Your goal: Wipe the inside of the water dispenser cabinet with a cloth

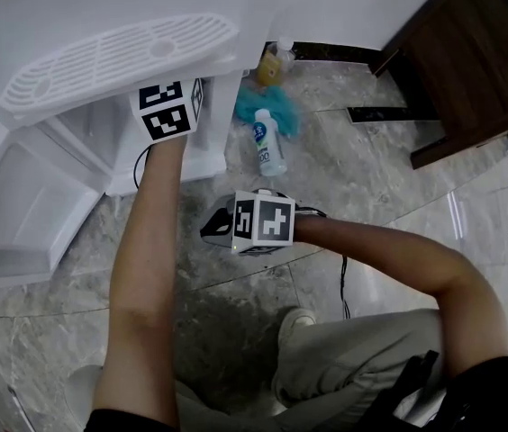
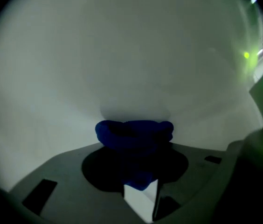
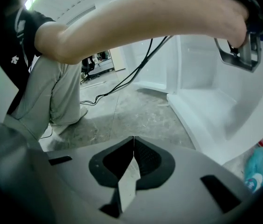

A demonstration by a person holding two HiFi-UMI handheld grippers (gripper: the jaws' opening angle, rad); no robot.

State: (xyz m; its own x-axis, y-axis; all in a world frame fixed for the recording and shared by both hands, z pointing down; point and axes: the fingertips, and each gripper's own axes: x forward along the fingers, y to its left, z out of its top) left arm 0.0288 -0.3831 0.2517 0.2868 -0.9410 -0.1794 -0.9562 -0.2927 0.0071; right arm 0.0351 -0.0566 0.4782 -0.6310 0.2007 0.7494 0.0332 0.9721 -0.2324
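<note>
Inside the white water dispenser cabinet (image 2: 122, 55), a bunched dark-blue cloth (image 2: 134, 132) is clamped by the part-closed left gripper (image 2: 140, 160), the right gripper (image 3: 132, 141) being shut empty outside; the cloth could be dragged loose by wall friction.

Head view is bright and sharp; left gripper view dim, with dark corners.

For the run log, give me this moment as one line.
left claw: shut on blue cloth, inside cabinet | right claw: shut, empty, outside cabinet | bottle: lying on floor
</note>
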